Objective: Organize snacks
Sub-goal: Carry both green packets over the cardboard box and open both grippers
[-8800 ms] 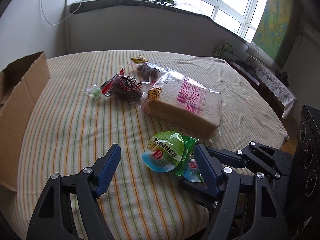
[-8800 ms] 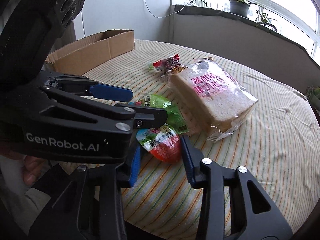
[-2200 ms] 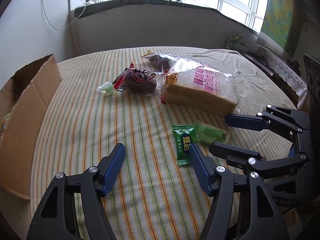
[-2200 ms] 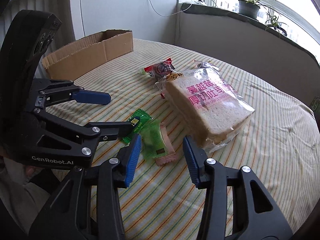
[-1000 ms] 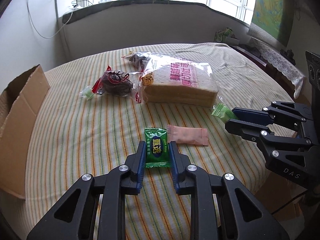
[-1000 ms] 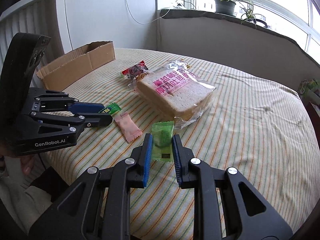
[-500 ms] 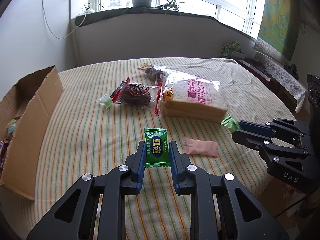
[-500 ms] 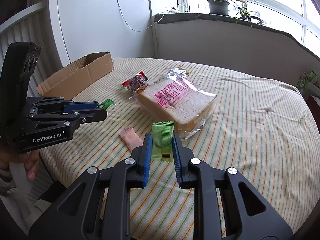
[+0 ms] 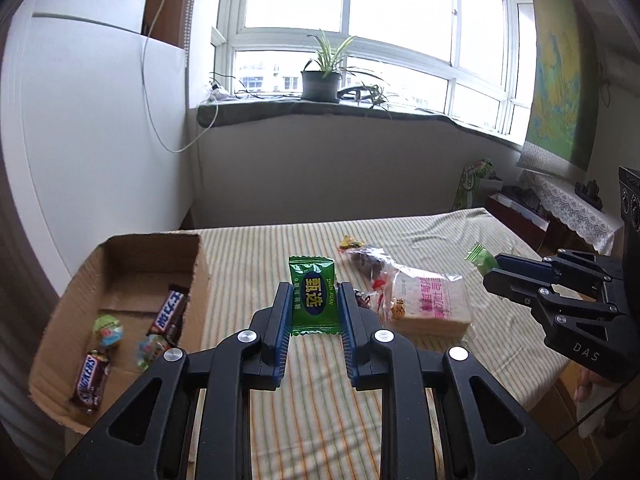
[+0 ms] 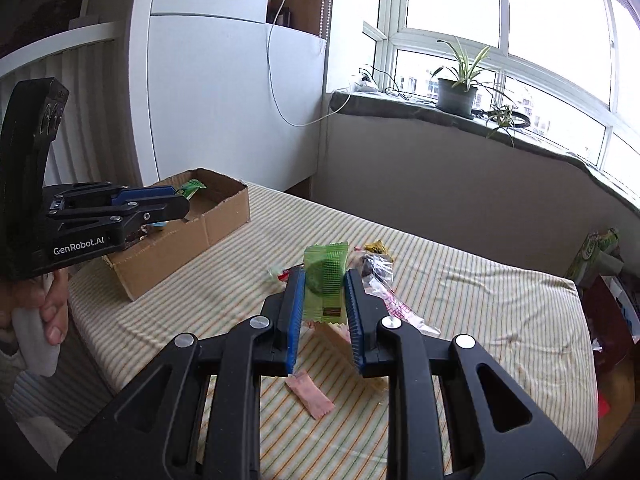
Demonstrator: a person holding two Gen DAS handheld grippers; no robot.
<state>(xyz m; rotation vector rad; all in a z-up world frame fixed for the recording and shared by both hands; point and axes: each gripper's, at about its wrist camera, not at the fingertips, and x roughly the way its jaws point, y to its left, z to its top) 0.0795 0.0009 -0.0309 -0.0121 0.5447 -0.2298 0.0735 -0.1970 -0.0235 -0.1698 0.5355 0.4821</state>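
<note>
My left gripper point(image 9: 313, 292) is shut on a dark green candy packet point(image 9: 313, 295), held well above the striped table, just right of the open cardboard box point(image 9: 120, 280). From the right wrist view the left gripper point(image 10: 180, 204) hangs beside the box point(image 10: 192, 236) with the packet's corner sticking out. My right gripper point(image 10: 323, 280) is shut on a light green snack packet point(image 10: 325, 285), lifted over the table's middle; the left wrist view catches it at the right point(image 9: 490, 270) with the packet tip point(image 9: 478, 257) showing. A pink wrapper point(image 10: 310, 394) lies on the cloth below.
The box holds chocolate bars point(image 9: 90, 376) and round candies point(image 9: 107, 326). A bagged loaf of bread point(image 9: 428, 306) and dark snack bags point(image 9: 366, 260) lie on the table point(image 9: 260, 256). A windowsill with a potted plant point(image 9: 322, 80) runs behind. A hand point(image 10: 44, 304) grips the left handle.
Both grippers have risen from the table with their packets and swung left toward the box, whose inside now shows. The pink wrapper stayed on the cloth.
</note>
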